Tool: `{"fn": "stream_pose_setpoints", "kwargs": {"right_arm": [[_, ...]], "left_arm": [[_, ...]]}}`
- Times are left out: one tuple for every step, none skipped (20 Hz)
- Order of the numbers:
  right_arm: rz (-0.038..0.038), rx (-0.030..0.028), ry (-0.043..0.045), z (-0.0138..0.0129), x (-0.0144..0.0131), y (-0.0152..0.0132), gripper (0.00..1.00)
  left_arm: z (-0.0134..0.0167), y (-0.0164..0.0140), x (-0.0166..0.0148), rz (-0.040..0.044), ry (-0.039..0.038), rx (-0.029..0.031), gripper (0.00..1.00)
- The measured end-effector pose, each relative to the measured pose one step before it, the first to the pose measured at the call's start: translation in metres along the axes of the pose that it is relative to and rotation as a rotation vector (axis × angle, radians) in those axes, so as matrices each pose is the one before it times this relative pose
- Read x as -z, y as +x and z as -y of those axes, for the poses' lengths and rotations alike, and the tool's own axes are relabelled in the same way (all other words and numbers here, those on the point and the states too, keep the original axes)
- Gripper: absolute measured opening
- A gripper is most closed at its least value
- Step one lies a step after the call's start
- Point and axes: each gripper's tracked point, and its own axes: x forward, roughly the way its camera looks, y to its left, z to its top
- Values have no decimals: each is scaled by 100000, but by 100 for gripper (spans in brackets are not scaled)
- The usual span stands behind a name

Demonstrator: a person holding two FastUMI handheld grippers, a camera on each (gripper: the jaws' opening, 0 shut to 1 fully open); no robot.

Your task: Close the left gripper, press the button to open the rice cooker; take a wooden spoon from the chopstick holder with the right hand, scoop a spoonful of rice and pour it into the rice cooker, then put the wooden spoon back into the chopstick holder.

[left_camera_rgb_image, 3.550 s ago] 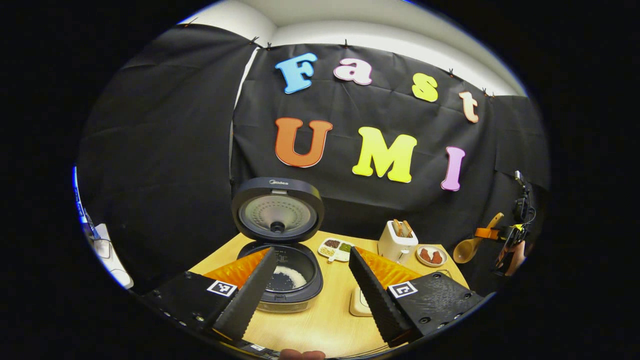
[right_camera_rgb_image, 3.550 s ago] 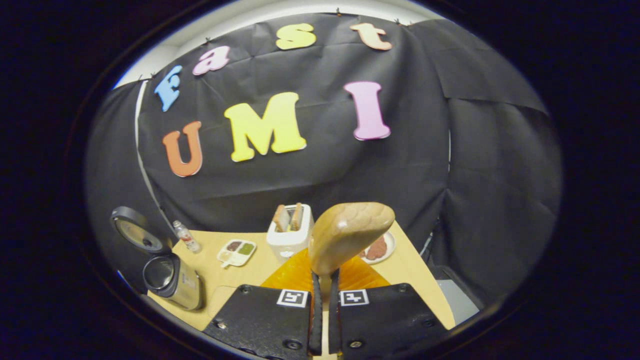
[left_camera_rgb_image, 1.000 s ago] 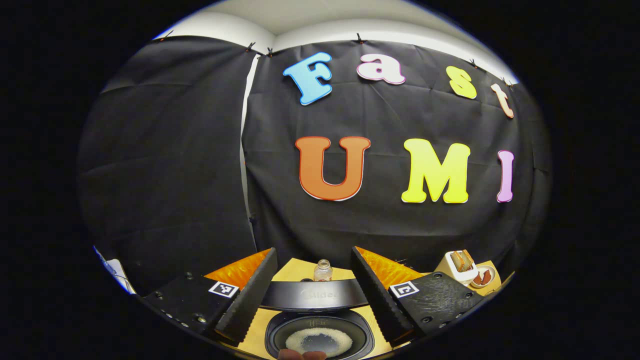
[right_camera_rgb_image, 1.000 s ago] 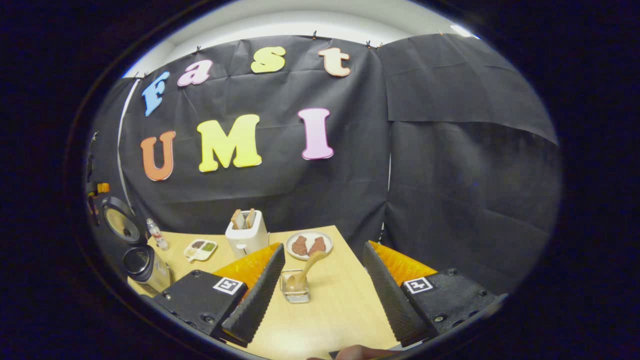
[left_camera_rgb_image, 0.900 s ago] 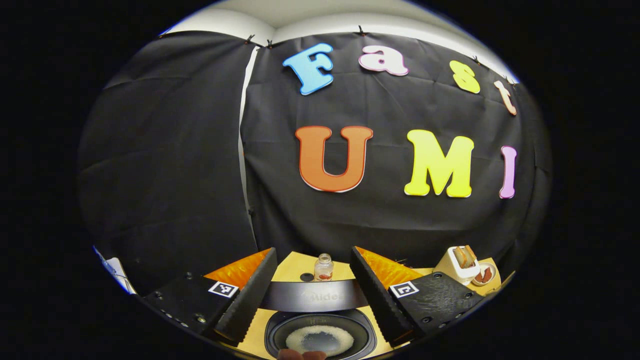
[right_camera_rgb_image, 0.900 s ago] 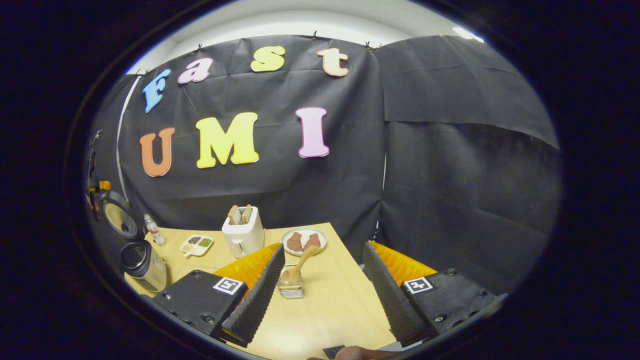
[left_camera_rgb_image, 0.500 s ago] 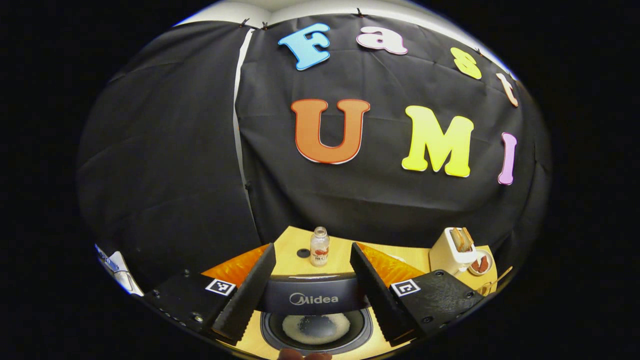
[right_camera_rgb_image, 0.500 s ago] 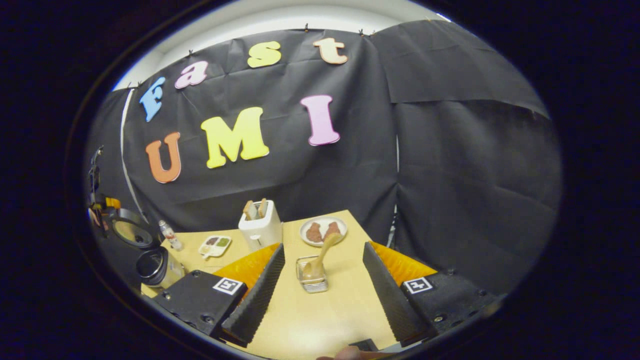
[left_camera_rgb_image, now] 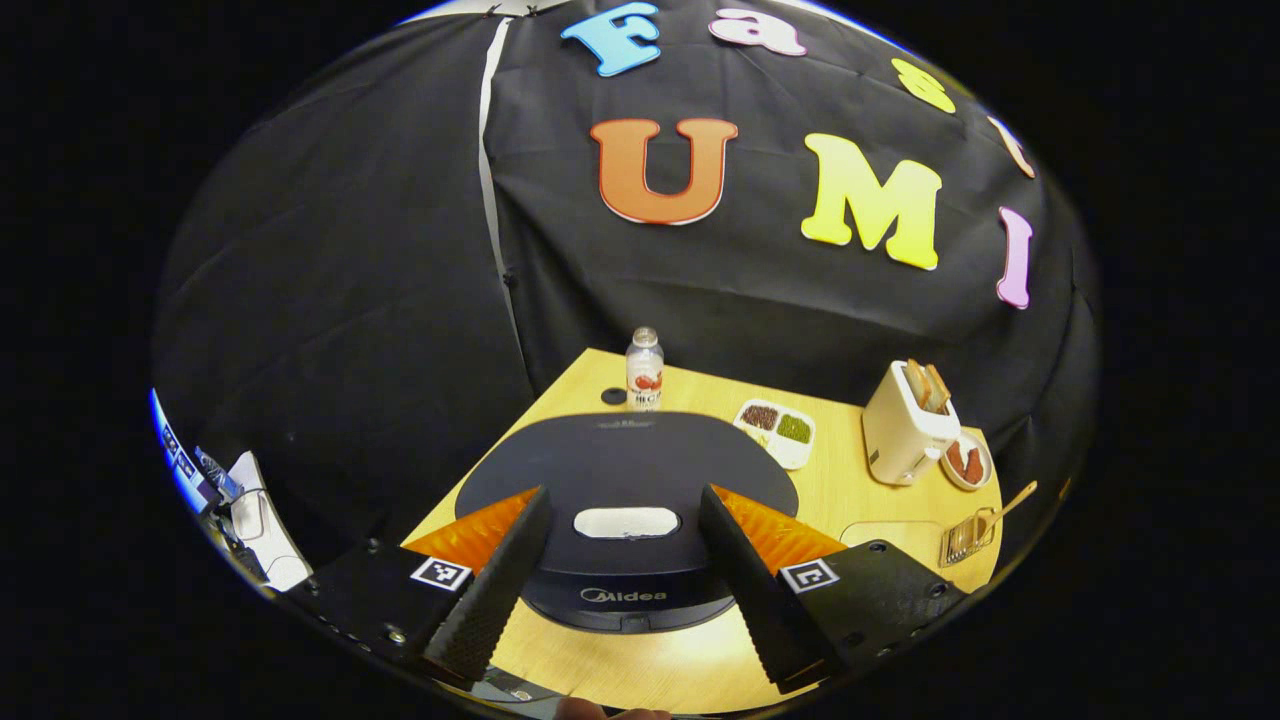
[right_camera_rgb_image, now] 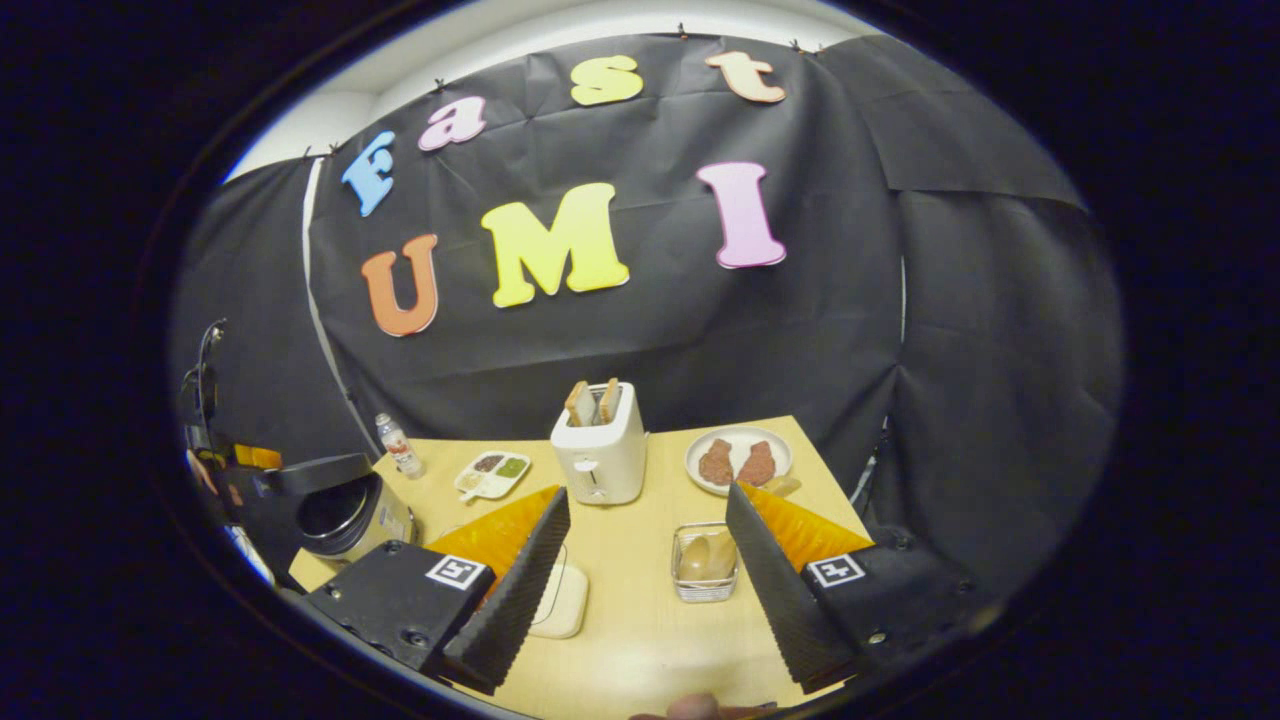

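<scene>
The dark rice cooker (left_camera_rgb_image: 625, 480) lies below my left gripper (left_camera_rgb_image: 624, 498), its lid (left_camera_rgb_image: 640, 455) swung down over the pot. That gripper is open, its fingers straddling the lid's front with the white patch (left_camera_rgb_image: 626, 522) between them. In the right gripper view the cooker (right_camera_rgb_image: 345, 515) sits far left, its lid (right_camera_rgb_image: 300, 473) tilted low with a gap over the pot. The wooden spoon (right_camera_rgb_image: 706, 556) rests in the wire chopstick holder (right_camera_rgb_image: 704, 590). My right gripper (right_camera_rgb_image: 648, 497) is open and holds nothing, with the holder just inside its right finger. The holder (left_camera_rgb_image: 963, 540) and spoon handle (left_camera_rgb_image: 1012, 496) stand at the table's right edge.
A white toaster (right_camera_rgb_image: 600, 445) with bread, a plate of meat (right_camera_rgb_image: 738, 460), a divided dish (right_camera_rgb_image: 492, 476) and a small bottle (right_camera_rgb_image: 398, 445) line the back of the wooden table (right_camera_rgb_image: 640, 640). A pale pad (right_camera_rgb_image: 562, 600) lies by the right gripper's left finger.
The cooker's lid has swung from upright down over the pot as the left gripper tipped forward over it. The right gripper shifted left, so the holder now sits by its right finger.
</scene>
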Motion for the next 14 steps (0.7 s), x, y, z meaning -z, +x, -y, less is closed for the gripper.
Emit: {"fn": "stream_pose_setpoints", "kwargs": {"right_arm": [[-227,-1190,-1544,-232,-38,426,100],[48,-782,-931,-272,-80,353,100],[-221,-410,-228,-217,-34,381,100],[-195,-369,143,-435,50,230,100],[-77,-261,213,-421,-10,260,100],[-577,-490,60,-480,110,156,100],[-669,-932,-301,-604,141,105,98],[-485,-1015,-773,-574,12,177,98],[-151,-768,-1089,-451,23,159,98],[28,-331,-998,-418,-84,92,100],[-231,-164,-566,-390,-33,117,100],[58,-166,-129,-498,-136,-5,100],[419,7,-265,-448,-341,-96,100],[859,315,-403,-344,-317,-194,100]], "left_arm": [[-62,103,956,-1499,-323,-46,97],[-80,221,876,-2138,-525,-66,97],[53,120,1079,-1981,-333,63,97],[195,221,703,-1539,102,61,98],[-44,190,686,-1421,273,-43,97],[-47,174,528,-1288,-14,49,98],[-29,-2,513,-1289,-508,-10,98],[-65,163,330,-783,-271,18,98],[-56,-136,370,-490,145,3,98],[90,224,352,-777,50,186,98],[68,137,436,-1047,-301,271,98],[-90,230,540,-991,-317,127,98],[16,-221,68,1247,-427,-593,98],[16,378,6,1950,203,-342,98]]}}
